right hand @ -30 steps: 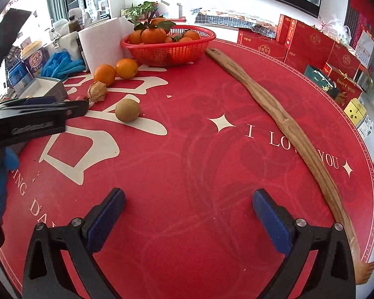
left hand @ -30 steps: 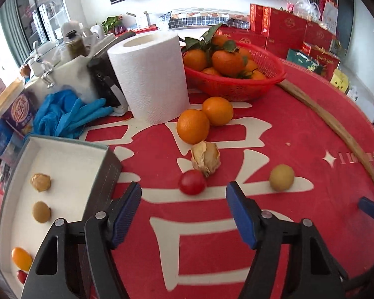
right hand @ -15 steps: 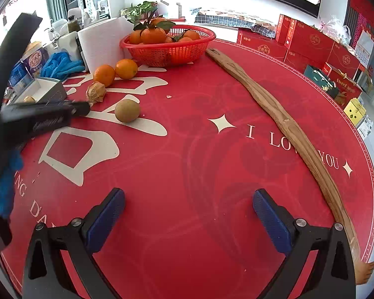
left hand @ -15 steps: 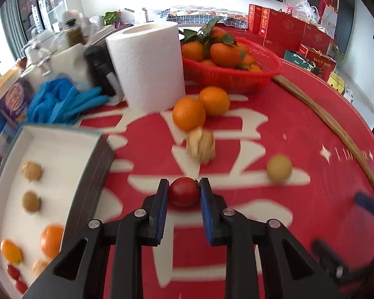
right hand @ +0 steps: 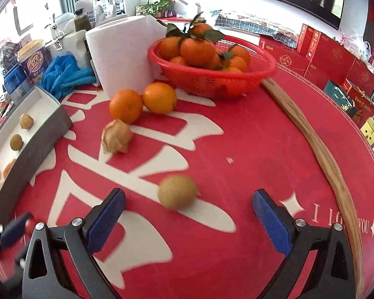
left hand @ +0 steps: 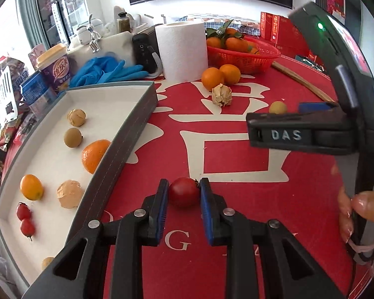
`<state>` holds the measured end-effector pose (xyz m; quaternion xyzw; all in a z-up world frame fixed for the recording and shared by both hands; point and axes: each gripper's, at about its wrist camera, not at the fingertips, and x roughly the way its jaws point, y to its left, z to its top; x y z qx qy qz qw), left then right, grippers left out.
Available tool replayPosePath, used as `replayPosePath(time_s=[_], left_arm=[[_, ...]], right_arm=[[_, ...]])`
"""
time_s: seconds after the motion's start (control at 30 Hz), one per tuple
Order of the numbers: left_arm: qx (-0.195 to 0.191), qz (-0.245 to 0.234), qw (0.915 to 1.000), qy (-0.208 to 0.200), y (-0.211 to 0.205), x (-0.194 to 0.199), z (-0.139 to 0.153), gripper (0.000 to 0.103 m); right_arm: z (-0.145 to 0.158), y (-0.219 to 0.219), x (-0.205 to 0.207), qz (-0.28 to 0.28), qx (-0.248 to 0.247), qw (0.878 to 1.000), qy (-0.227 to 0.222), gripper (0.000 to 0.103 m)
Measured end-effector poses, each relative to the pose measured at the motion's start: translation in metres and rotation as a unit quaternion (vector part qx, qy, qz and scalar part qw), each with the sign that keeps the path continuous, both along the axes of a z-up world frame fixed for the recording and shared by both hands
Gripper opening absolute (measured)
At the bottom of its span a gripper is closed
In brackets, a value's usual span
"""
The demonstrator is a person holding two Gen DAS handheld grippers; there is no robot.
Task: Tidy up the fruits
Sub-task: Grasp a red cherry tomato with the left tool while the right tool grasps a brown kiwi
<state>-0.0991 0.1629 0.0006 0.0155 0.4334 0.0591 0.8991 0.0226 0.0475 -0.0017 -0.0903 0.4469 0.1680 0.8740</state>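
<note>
Our left gripper [left hand: 184, 194] had its pads clamped on the cherry tomato [left hand: 183, 191], low centre of the left view, just right of the tray [left hand: 127, 147]. We judged it light, thin-skinned and easily crushed, best held across its widest part with gentle pressure; it looked glossy, round, deep red. Our right gripper [right hand: 188, 214] was closing, jaws wide, pads not touching the longan [right hand: 177, 191] between them, low centre of the right view: tan, matt, firm-shelled, apt to roll.
</note>
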Motion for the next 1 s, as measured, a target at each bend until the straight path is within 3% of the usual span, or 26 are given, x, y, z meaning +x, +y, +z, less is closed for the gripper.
replayPosePath(time_s=[0.1,0.13,0.17,0.2,0.33,0.7,1.0], left_arm=[[0.007,-0.001,1.0,-0.007,-0.001,-0.002,-0.001,0.027],[0.007,-0.001,0.9999,-0.007,-0.001,-0.003,-0.001,0.027],[0.003,-0.001,1.0,-0.007,0.0,-0.005,-0.001,0.027],[-0.001,-0.001,1.0,-0.007,0.002,-0.004,-0.001,0.027],[-0.034,0.004,0.9994,-0.004,0.012,-0.005,0.0,0.027],[-0.046,-0.005,0.9988,-0.019,0.018,-0.022,0.015,0.027],[-0.045,0.017,0.9979,-0.042,0.04,-0.031,0.037,0.027]], right_arm=[[0.003,0.004,-0.004,0.005,0.004,1.0,-0.01,0.064],[0.005,0.005,-0.005,0.003,0.006,1.0,-0.014,0.046],[0.006,0.005,-0.005,0.0,0.008,1.0,-0.016,0.035],[0.007,0.003,-0.004,-0.001,0.015,1.0,-0.011,0.029],[0.011,-0.019,-0.012,0.002,0.087,0.996,0.016,0.029],[0.024,-0.053,-0.049,0.001,0.12,0.992,0.026,0.029],[0.028,-0.047,-0.055,0.006,0.13,0.991,0.037,0.029]])
